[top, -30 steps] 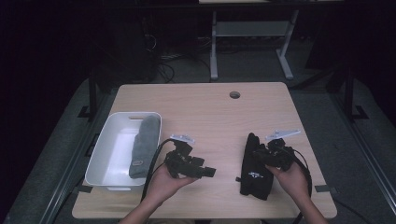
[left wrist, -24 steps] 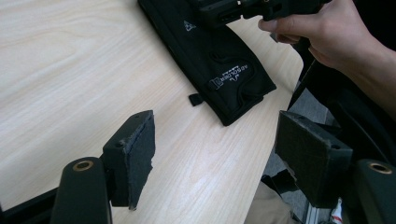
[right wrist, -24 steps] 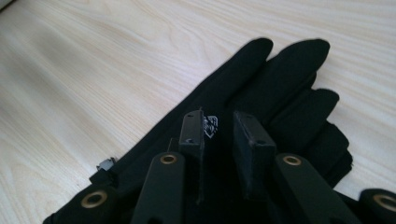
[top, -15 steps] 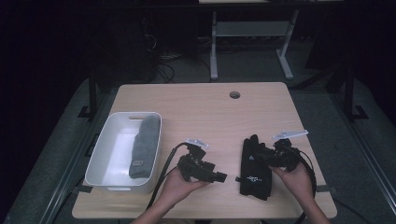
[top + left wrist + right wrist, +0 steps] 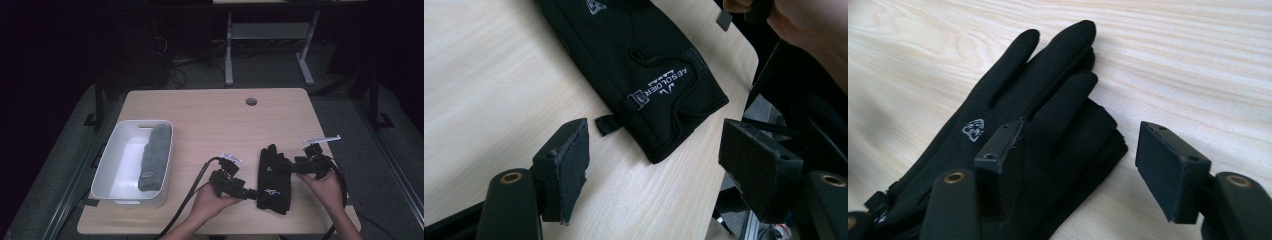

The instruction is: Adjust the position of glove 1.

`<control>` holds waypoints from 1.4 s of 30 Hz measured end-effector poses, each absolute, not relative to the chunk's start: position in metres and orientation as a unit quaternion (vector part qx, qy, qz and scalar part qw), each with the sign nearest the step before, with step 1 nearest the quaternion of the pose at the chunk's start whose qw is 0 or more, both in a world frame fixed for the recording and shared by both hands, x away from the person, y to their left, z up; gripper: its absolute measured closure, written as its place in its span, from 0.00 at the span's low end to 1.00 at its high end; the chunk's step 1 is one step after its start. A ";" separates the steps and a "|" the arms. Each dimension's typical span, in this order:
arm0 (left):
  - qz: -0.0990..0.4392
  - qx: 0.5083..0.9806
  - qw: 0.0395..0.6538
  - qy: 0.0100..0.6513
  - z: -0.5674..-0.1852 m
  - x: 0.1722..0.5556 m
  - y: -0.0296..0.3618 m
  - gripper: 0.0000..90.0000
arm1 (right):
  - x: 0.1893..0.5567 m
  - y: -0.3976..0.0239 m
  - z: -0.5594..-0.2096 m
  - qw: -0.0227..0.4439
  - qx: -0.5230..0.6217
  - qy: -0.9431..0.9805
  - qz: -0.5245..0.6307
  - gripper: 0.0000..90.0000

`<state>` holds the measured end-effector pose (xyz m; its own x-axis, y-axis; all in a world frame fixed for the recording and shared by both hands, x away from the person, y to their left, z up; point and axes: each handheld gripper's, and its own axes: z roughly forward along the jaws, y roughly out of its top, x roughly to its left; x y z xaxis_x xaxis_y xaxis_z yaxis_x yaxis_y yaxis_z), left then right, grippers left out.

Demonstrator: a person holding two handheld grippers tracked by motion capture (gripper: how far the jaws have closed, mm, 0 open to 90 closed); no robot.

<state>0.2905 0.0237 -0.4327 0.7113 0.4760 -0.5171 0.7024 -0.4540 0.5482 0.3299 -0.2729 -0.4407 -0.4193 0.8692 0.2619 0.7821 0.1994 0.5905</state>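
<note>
A black glove [image 5: 273, 179] lies flat on the wooden table [image 5: 210, 120] near the front right, fingers pointing away. My left gripper [image 5: 251, 193] is open at the glove's cuff [image 5: 659, 95], its jaws spread either side of the cuff end without touching it. My right gripper [image 5: 289, 167] is open at the glove's fingers [image 5: 1048, 100], one jaw over them, the other over bare wood. Both grippers are held in a person's hands.
A white bin [image 5: 117, 162] stands at the front left of the table with a grey glove [image 5: 154, 155] lying in it. A round cable hole [image 5: 251, 101] is near the far edge. The table's right edge is close beside the right hand.
The left gripper has moved right from beside the bin to the black glove's cuff. The right gripper has shifted slightly at the glove's finger end.
</note>
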 end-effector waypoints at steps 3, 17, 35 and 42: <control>-0.150 0.843 0.383 0.347 -0.439 0.291 0.017 0.31 | 0.333 -0.275 -0.444 0.059 0.542 0.768 0.336 0.39; -0.205 0.830 0.374 0.359 -0.461 0.289 0.000 0.36 | 0.340 -0.282 -0.453 0.049 0.554 0.762 0.333 0.37; -0.218 0.825 0.369 0.368 -0.468 0.291 -0.008 0.50 | 0.344 -0.292 -0.462 0.033 0.573 0.742 0.347 0.39; -0.205 0.833 0.363 0.363 -0.469 0.291 -0.011 0.66 | 0.344 -0.290 -0.463 0.025 0.570 0.743 0.351 0.57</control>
<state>0.2910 -0.0106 -0.4693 0.6525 0.4558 -0.6054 0.7538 -0.4725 0.4567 0.3443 -0.2895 -0.4627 -0.3491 0.8641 0.3625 0.8288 0.1042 0.5497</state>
